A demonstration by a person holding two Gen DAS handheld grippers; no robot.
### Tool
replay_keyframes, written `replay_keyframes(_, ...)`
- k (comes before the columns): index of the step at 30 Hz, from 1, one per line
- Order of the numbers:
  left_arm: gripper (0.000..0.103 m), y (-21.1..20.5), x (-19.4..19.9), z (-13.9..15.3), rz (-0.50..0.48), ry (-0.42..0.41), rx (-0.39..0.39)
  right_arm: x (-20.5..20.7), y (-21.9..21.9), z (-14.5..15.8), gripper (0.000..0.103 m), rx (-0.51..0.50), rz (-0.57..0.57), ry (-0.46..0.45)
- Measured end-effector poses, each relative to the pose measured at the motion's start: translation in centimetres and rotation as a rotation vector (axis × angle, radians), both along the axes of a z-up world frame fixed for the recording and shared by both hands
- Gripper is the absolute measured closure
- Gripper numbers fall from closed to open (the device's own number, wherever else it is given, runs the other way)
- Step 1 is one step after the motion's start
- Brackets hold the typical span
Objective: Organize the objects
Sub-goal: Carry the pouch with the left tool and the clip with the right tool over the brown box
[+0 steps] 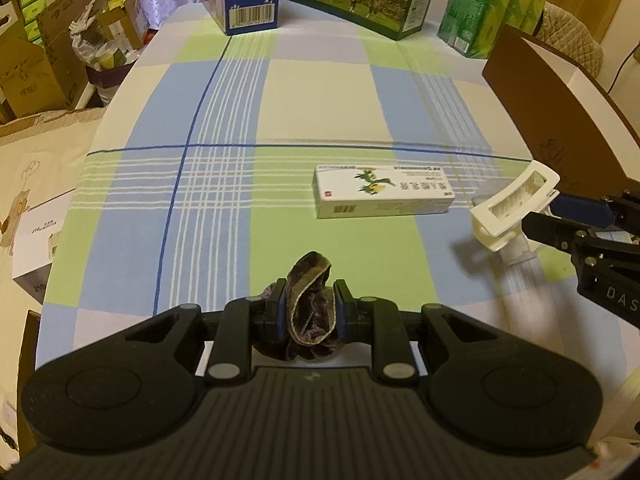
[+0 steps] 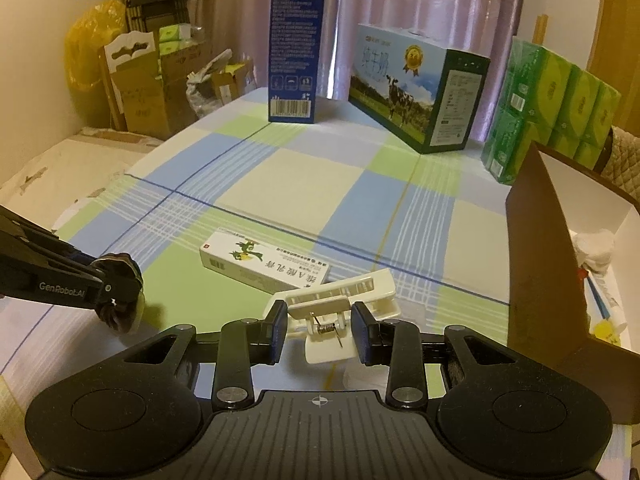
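1. The left gripper (image 1: pixel 309 312) is clenched on a dark scrunchie (image 1: pixel 310 300), held just above the checked tablecloth (image 1: pixel 320 92).
2. The right gripper (image 2: pixel 320 330) has its fingers spread on either side of a white hair clip (image 2: pixel 338 300); whether they touch it cannot be told.
3. To do this well, close squarely on the clip's hinge, then lift clear.
4. The brown box (image 2: pixel 536 264) to the right, already holding items, looks the likely destination.
5. A medicine carton (image 2: pixel 264 262) lies just beyond the clip; its near corner could snag.
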State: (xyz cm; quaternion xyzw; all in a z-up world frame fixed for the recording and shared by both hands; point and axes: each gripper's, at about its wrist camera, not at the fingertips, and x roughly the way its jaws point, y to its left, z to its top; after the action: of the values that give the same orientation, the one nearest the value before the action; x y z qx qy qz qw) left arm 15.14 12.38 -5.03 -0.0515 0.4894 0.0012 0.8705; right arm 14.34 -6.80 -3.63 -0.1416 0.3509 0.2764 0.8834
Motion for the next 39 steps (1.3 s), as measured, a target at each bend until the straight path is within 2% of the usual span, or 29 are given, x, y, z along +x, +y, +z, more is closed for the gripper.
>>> replay_keyframes(14, 0.084, -4.1, 0.7, 3.0, -0.079, -0.072, -0.002, -0.6, -4.2, 3.2, 0.072, 0.067, -0.041, -0.021)
replay_keyframes(25, 0.084, -9.3, 1.6, 6.0, -0.174, -0.145, -0.015, -0.8, -8.8, 5.9, 0.072, 0.116, -0.095, -0.051)
replay_keyframes(39, 0.084, -17.1, 4.1, 8.3, -0.299, -0.191, -0.030, 0.5, -15.8, 8.3, 0.072, 0.149, -0.187, -0.097)
